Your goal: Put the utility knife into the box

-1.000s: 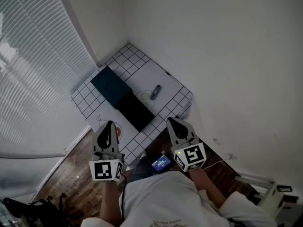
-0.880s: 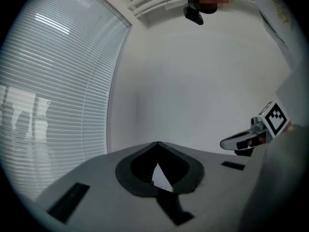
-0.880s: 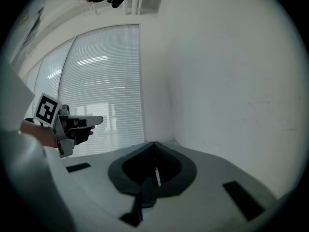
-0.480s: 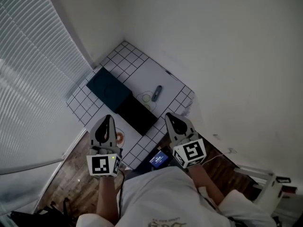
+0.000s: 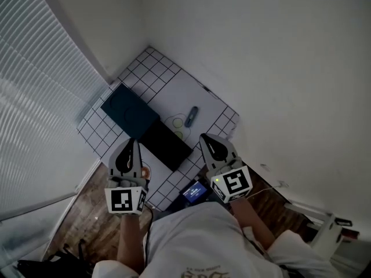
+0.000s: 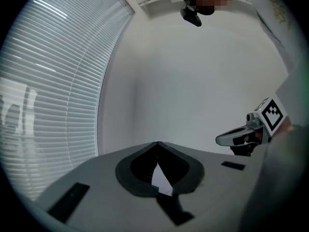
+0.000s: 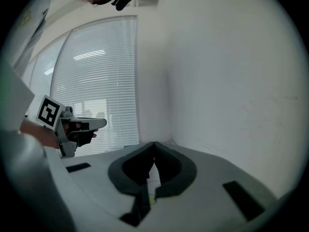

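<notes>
The utility knife lies on the gridded mat, just right of the dark box, untouched; both grippers have edged forward over the mat's near edge, so the reach is only beginning; left gripper and right gripper have their jaws closed on nothing; one knife, one box, two grippers.

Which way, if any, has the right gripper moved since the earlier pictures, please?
Yes. The right gripper has come forward over the gridded mat's near edge, closer to the knife lying on it.
</notes>
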